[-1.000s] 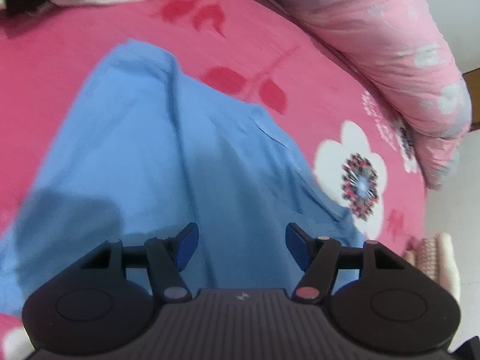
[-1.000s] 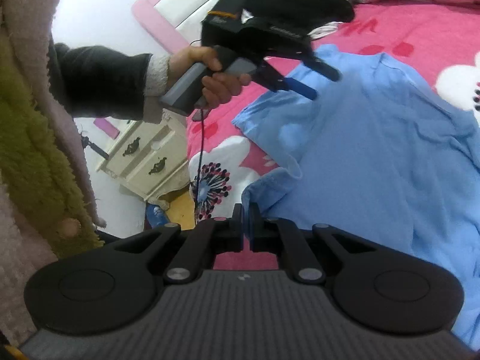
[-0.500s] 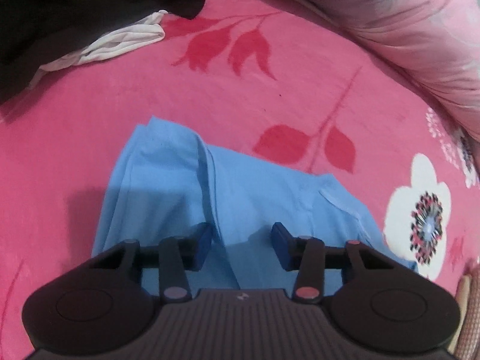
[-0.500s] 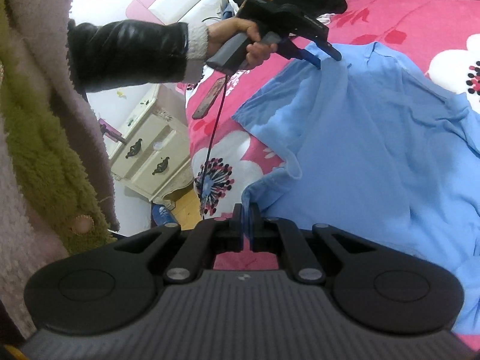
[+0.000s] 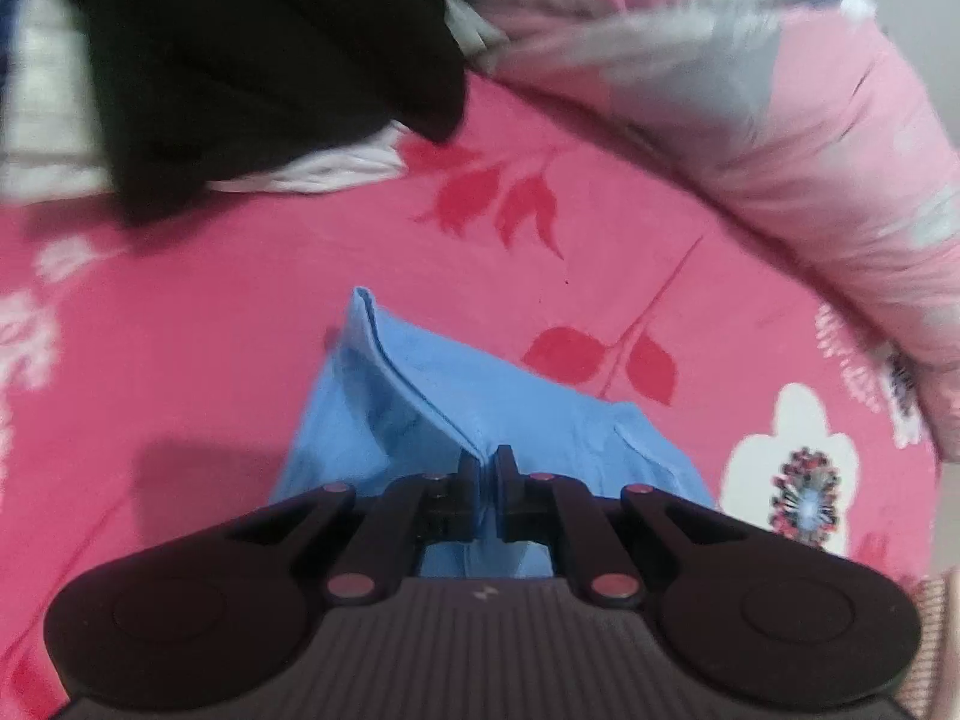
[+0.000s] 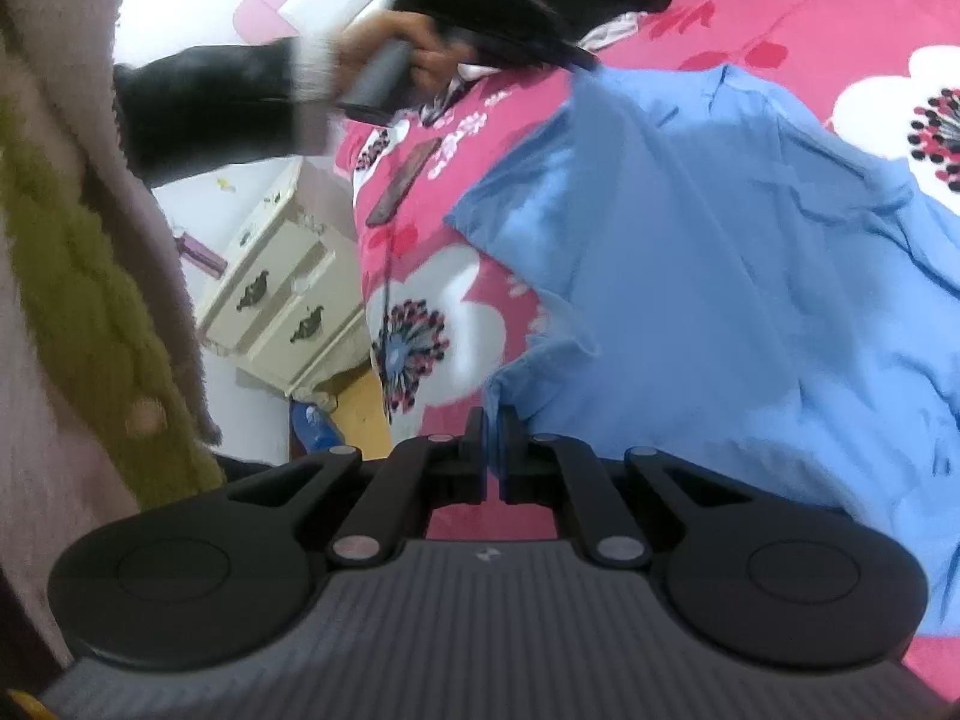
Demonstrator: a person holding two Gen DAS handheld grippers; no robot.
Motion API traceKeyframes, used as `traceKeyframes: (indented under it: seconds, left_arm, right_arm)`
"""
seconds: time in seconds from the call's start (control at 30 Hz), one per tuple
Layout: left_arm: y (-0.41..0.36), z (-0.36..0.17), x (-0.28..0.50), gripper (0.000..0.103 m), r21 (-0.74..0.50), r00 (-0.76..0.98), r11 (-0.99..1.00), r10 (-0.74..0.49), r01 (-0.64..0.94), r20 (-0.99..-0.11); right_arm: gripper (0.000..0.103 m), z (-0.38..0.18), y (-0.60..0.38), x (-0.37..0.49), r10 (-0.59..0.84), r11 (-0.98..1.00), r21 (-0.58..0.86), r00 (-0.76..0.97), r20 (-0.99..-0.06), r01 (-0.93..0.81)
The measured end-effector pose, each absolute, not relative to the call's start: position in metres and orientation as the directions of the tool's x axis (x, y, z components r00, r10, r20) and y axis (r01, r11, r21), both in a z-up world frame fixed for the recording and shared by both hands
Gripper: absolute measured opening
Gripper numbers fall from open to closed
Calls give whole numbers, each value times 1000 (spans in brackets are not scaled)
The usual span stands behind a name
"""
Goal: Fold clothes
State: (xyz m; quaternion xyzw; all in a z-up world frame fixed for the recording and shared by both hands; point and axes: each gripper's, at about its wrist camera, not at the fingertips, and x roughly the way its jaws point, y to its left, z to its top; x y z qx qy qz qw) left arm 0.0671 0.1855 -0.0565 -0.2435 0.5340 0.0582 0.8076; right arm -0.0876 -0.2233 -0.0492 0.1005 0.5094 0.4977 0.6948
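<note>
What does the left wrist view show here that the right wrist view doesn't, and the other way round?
Only the left wrist view shows the left gripper up close, shut on a raised fold of the blue shirt, and the pink quilt along the far edge of the bed.

Only the right wrist view shows the right gripper shut on a shirt edge, the cream nightstand beside the bed, and the hand with its dark sleeve.

Both show the blue shirt, the pink floral bedsheet and the black garment.
</note>
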Motion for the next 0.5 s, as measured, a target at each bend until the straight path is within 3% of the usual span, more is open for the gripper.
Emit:
traceKeyframes:
  seconds: [0.23,0.5]
  left_arm:
    - [203,-4,-54,5,-184,224,903,-101,-387,-969]
    - [200,-60,-176,5,-19,-155,903,-94,-430,-983]
  right_arm:
    - [1,-47,-234,-111,740,473,638,-119,-662,-608]
    - [1,-68,-229,-157,597,440,623,-307,-741,-647]
